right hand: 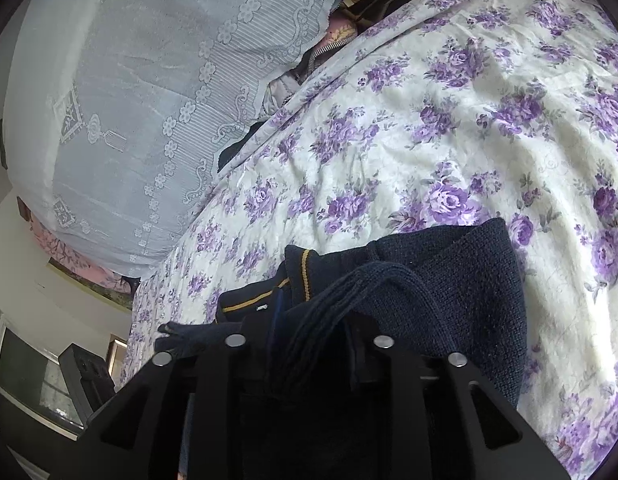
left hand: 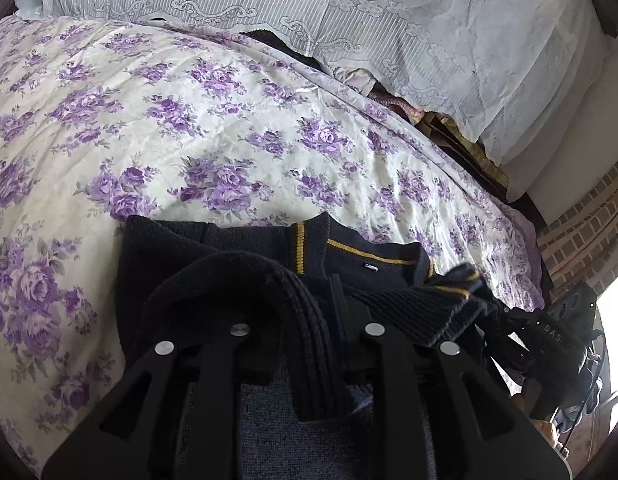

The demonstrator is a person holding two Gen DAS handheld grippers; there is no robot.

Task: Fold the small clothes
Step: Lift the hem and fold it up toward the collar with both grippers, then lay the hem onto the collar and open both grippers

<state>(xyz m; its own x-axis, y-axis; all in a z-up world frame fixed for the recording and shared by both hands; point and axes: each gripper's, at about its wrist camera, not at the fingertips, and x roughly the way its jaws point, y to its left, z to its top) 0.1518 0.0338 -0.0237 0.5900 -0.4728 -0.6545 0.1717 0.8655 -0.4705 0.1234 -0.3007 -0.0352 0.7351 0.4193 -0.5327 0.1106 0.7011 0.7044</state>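
Observation:
A dark navy knit sweater (left hand: 229,248) with a mustard stripe at its collar lies bunched on the floral bedspread (left hand: 189,140), close in front of both grippers. In the left wrist view its ribbed hem loops over and between the fingers of my left gripper (left hand: 305,312) and hides the tips, so the grip is unclear. In the right wrist view a ribbed band of the sweater (right hand: 449,280) drapes loosely between the parted fingers of my right gripper (right hand: 309,332). The right gripper's black body (left hand: 557,332) shows at the sweater's right end.
The white bedspread (right hand: 429,140) with purple roses spreads wide beyond the sweater. A pale lace cloth (left hand: 389,20) covers a pile at the far side, with other garments under its edge. The bed's edge and a brick wall (left hand: 581,232) are at the right.

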